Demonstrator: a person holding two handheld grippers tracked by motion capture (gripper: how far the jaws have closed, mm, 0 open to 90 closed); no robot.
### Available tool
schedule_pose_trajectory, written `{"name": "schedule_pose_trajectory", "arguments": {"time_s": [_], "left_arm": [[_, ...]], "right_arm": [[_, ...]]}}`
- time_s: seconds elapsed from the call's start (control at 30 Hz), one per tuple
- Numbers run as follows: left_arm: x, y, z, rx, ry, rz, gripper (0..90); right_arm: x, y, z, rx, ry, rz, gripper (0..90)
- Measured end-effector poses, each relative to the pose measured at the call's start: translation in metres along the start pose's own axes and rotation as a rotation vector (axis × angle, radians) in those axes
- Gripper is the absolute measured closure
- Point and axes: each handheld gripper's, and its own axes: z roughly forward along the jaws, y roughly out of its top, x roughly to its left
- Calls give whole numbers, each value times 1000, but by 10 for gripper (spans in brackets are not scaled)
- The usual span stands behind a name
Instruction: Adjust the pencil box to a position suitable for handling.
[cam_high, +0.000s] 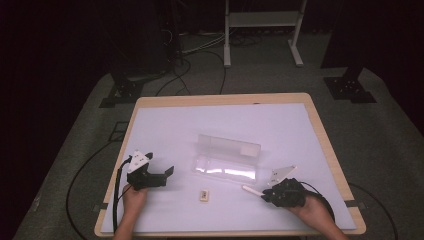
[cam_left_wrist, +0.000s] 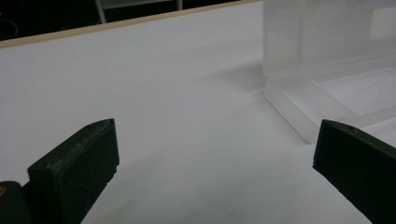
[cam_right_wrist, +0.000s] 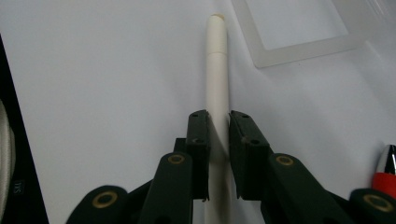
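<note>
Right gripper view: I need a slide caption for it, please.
Right gripper shut on a white pen lying on the table, beside a clear case.

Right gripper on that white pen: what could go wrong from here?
1. The right gripper pinches the white pen near one end, with most of its length sticking out ahead, so it may pivot or slip when lifted.
2. The pen tip lies close to the clear case; pushing forward could shove it.
3. The left gripper stands open, not steadying the case.

The clear plastic case (cam_high: 227, 159) lies open mid-table, blocking the straight path between the two sides. A small block (cam_high: 203, 195) sits alone on the near strip; the white mat (cam_high: 210, 120) behind the case lies bare.
</note>
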Motion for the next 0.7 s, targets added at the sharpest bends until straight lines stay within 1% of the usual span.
{"name": "schedule_pose_trajectory", "arguments": {"time_s": [0.27,0.4,0.5,0.7], "left_arm": [[0,0,0,0,-1,-1,0],[0,0,0,0,-1,-2,0],[0,0,0,0,0,0,0],[0,0,0,-1,-1,-1,0]], "right_arm": [[1,2,-1,2,4,-6,780],[3,5,-5,-6,1,-15,780],[4,10,-11,-23,-3,-28,781],[4,16,-17,-33,-6,-39,780]]}}
